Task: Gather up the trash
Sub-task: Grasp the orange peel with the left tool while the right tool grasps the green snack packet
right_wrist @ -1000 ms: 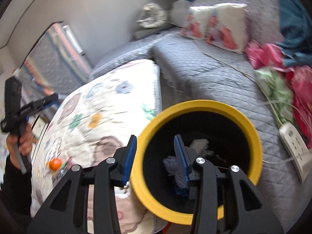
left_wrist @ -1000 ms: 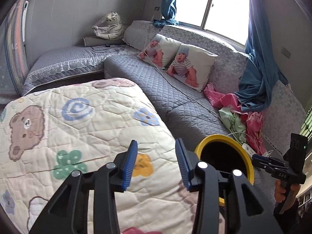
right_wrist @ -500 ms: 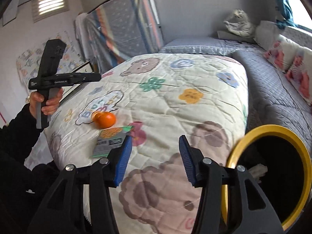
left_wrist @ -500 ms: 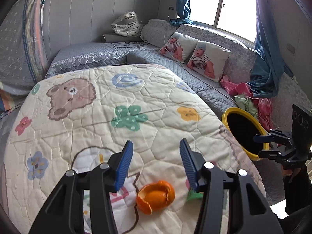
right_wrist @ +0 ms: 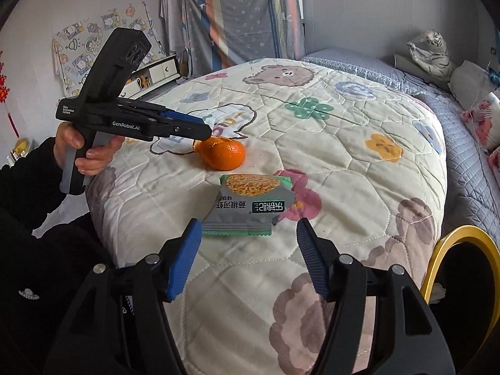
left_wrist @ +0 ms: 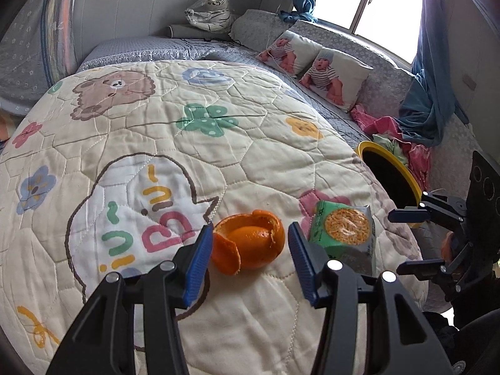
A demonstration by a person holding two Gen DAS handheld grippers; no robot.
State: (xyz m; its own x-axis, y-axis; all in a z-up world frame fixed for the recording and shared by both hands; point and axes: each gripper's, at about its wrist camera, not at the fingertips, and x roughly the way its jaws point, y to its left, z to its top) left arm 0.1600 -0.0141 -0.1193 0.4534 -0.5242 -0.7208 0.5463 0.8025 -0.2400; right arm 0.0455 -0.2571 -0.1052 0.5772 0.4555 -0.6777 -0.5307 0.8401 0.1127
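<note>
Left wrist view: your left gripper jaws parted, just opened wider, orange peel between pads, no grip. Snack wrapper just right of it on quilt. Yellow bin past quilt edge.

Right wrist view: your right gripper jaws wide, just been opening, empty; wrapper just ahead, peel beyond.

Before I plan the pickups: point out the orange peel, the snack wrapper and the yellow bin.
orange peel (left_wrist: 250, 243): left wrist view, on the peel's hollow centre.
snack wrapper (right_wrist: 250, 203): right wrist view, on the grey printed middle.
yellow bin (left_wrist: 406, 175): left wrist view, on the far rim.
</note>
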